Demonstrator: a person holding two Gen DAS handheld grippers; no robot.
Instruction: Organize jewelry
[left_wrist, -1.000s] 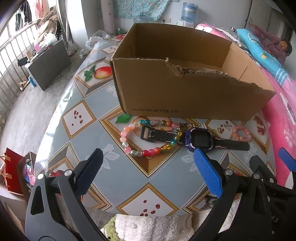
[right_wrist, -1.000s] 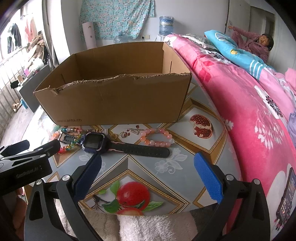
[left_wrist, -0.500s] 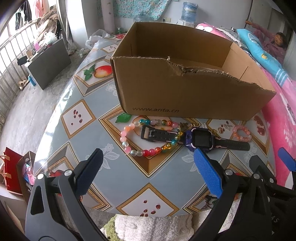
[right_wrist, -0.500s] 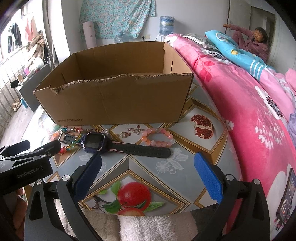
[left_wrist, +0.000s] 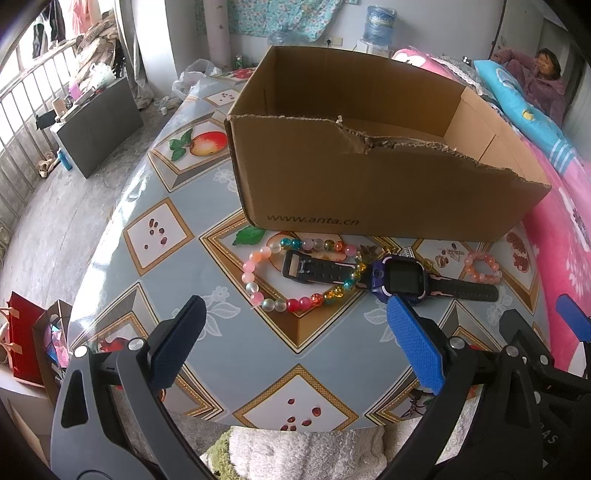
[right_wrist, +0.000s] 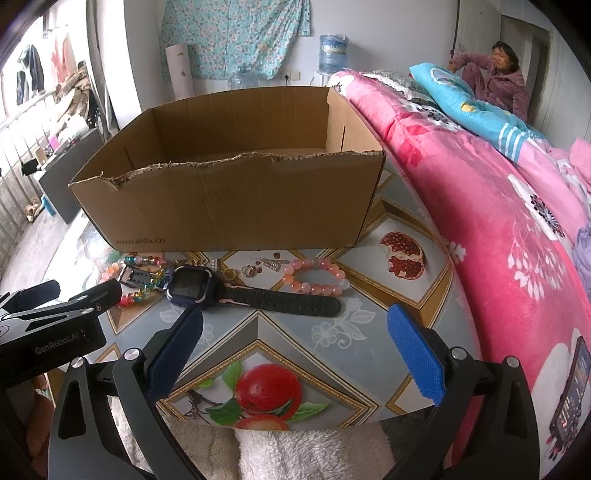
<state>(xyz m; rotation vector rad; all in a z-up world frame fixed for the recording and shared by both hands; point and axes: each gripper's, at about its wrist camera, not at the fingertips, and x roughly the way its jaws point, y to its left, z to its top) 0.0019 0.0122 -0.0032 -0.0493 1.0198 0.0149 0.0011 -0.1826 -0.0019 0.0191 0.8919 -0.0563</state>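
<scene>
Pre-grasp stage, nothing picked up yet. Left gripper (left_wrist: 295, 328) sits low in the left wrist frame, jaws spread wide, nothing between them. Right gripper (right_wrist: 295, 332) is the same in its own frame: wide open, empty, hovering over the table edge.

Jewelry lies in a row at mid-frame, just in front of the cardboard box (left_wrist: 369, 192), which fills the upper centre and looks empty as far as its inside shows. Multicoloured bead bracelet (left_wrist: 295, 277) is centre-left in the left wrist view, with one strap end of the purple smartwatch (left_wrist: 400, 275) lying across it. The watch's other strap runs right, toward the small pink bead bracelet (right_wrist: 316, 277). A few tiny metal pieces (right_wrist: 258, 267), maybe rings or a clip, sit between watch and box; too small to name.

All of it rests on the fruit-pattern tablecloth (right_wrist: 258, 350).

Judgement: step in hand is the approach for the first pick. The next move calls for lowering one gripper over one item, likely the watch body or a bracelet, closing on it, then lifting over the torn front wall of the box. The overlapping strap and beads may drag together.
</scene>
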